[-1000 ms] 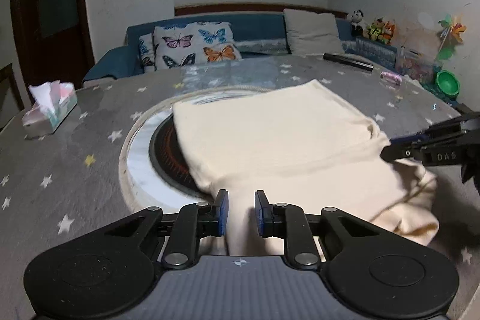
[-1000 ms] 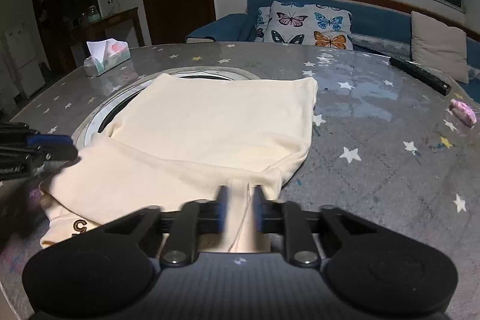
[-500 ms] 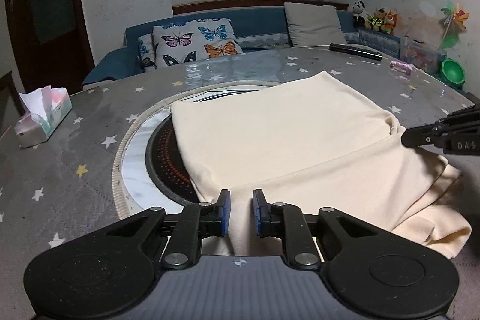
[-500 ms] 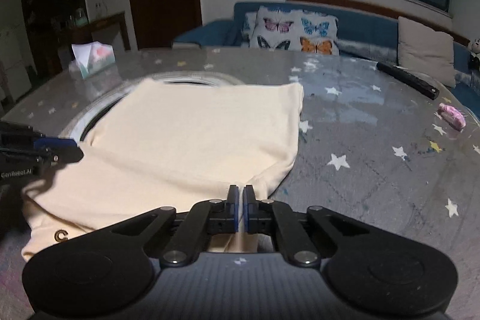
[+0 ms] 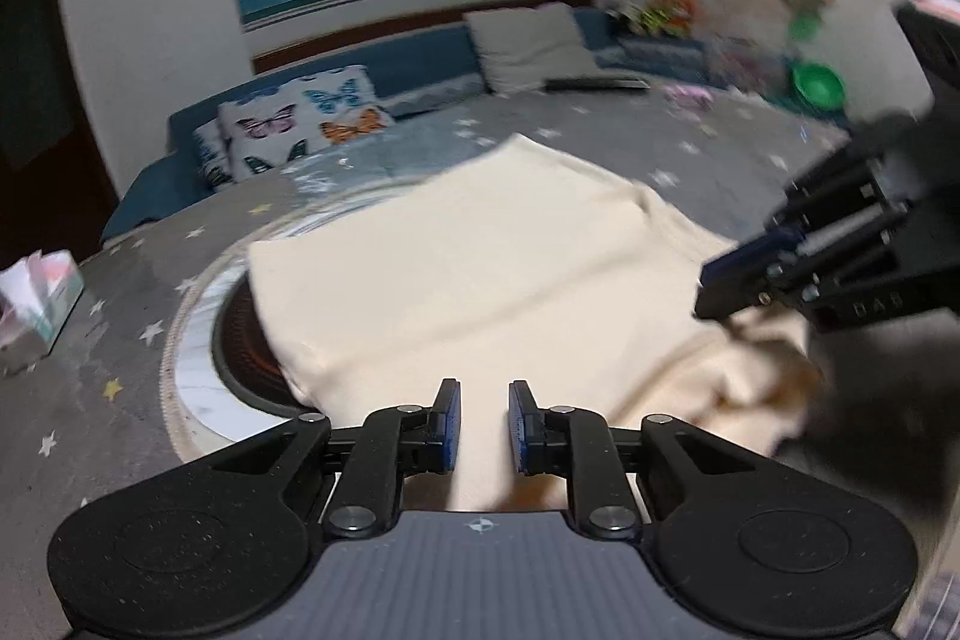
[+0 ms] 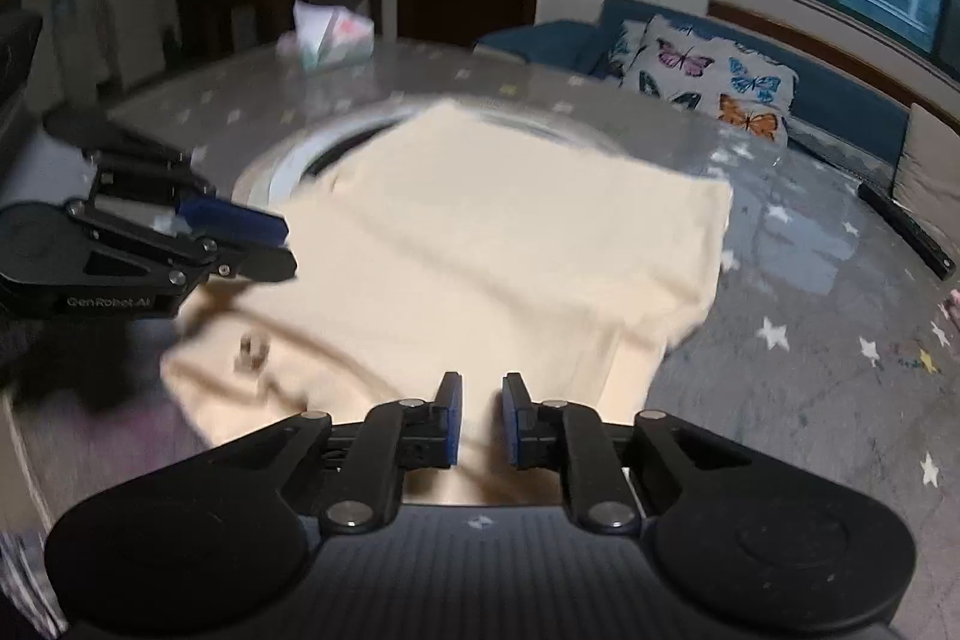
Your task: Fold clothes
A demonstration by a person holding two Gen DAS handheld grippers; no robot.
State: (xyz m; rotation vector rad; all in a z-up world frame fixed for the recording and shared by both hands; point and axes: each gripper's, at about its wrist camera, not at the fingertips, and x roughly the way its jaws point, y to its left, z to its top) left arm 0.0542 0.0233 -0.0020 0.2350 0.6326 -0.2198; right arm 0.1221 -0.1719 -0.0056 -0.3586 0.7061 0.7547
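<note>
Cream garment [image 5: 456,274] lying partly folded over the round inset of the star-patterned table [image 6: 798,388], near edge rumpled. Left gripper [image 5: 483,427] and right gripper [image 6: 480,418] both hovering above that edge, jaws apart, holding nothing. Mid-fold, probably; next calls for pinching the near corners evenly.

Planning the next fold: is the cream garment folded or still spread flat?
Partly folded: the cream garment shows a layer doubled over its near part, with a rumpled loose edge by the right gripper.
</note>
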